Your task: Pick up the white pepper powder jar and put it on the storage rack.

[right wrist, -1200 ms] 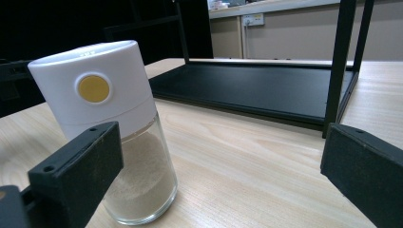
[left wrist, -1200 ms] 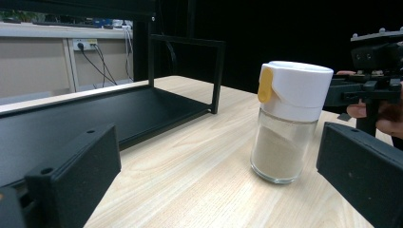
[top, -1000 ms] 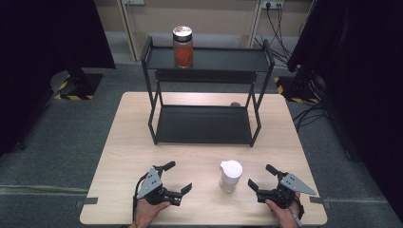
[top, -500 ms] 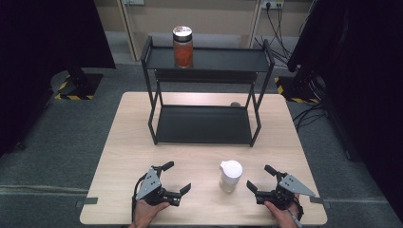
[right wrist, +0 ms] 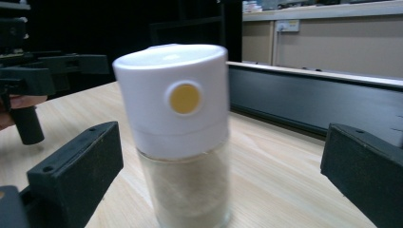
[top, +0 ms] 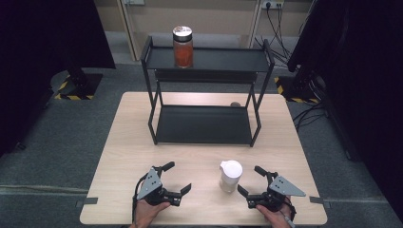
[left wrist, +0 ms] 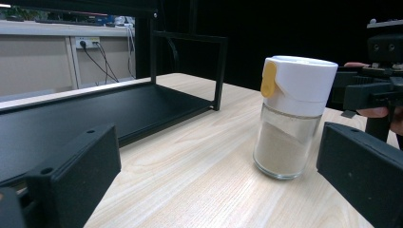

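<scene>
Shaker (top: 230, 175): upright, free-standing. Right gripper (top: 251, 180) wide open, empty, closing in; left gripper (top: 177, 177) open, empty. Risk: jaw nudge tips it.

Handheld grippers, appearance

Left gripper (top: 179, 177) and right gripper (top: 250, 180): black bodies, blocky black jaws with small round holes, grey three-cornered top plates, black trailing cable at left.
</scene>
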